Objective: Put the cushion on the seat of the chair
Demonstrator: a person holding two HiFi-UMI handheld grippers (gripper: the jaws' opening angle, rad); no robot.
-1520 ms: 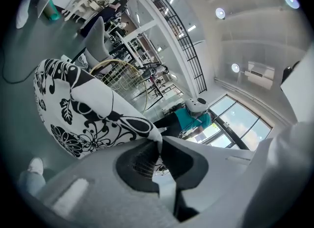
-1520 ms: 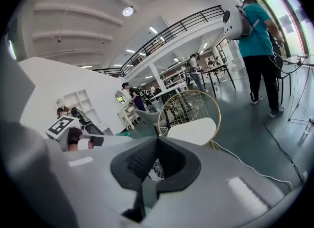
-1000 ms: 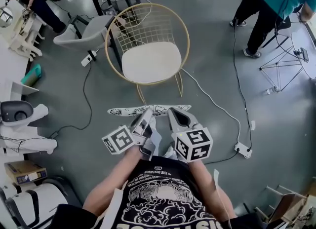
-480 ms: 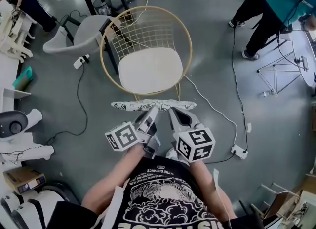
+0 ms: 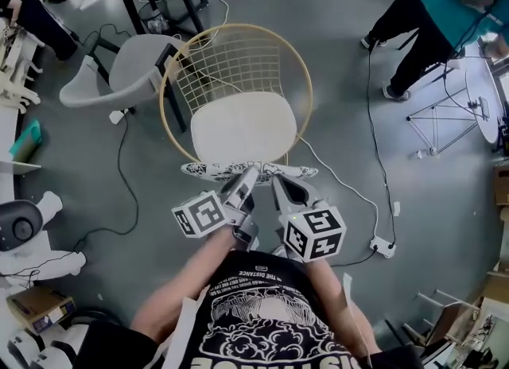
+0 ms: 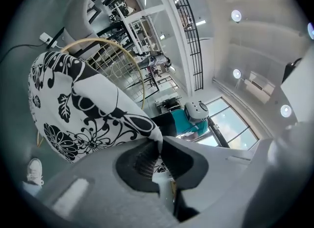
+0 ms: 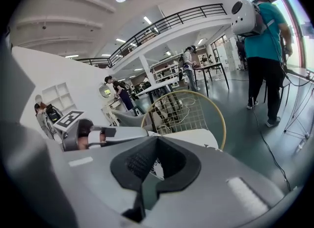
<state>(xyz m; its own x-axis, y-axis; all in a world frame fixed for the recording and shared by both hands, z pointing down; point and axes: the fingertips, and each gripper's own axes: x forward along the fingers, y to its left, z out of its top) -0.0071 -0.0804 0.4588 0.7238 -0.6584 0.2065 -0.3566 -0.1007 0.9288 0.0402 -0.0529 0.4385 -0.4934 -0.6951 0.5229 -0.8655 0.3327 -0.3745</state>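
**Cushion (image 5: 248, 171) at the front of the chair (image 5: 238, 65) — not yet on the seat (image 5: 242, 125)**

Both grippers have it. The left gripper (image 6: 159, 141) is clamped on a corner of the black-and-white flowered cover, and the right gripper (image 7: 156, 141) is pinched on the same fabric just beside it. From the head view the cushion shows edge-on in the air, just in front of the gold wire chair's white seat — apparently not resting on it. Pick-up and carry look done. What is left, by my reading, is to bring it over the seat, lay it flat and let go.
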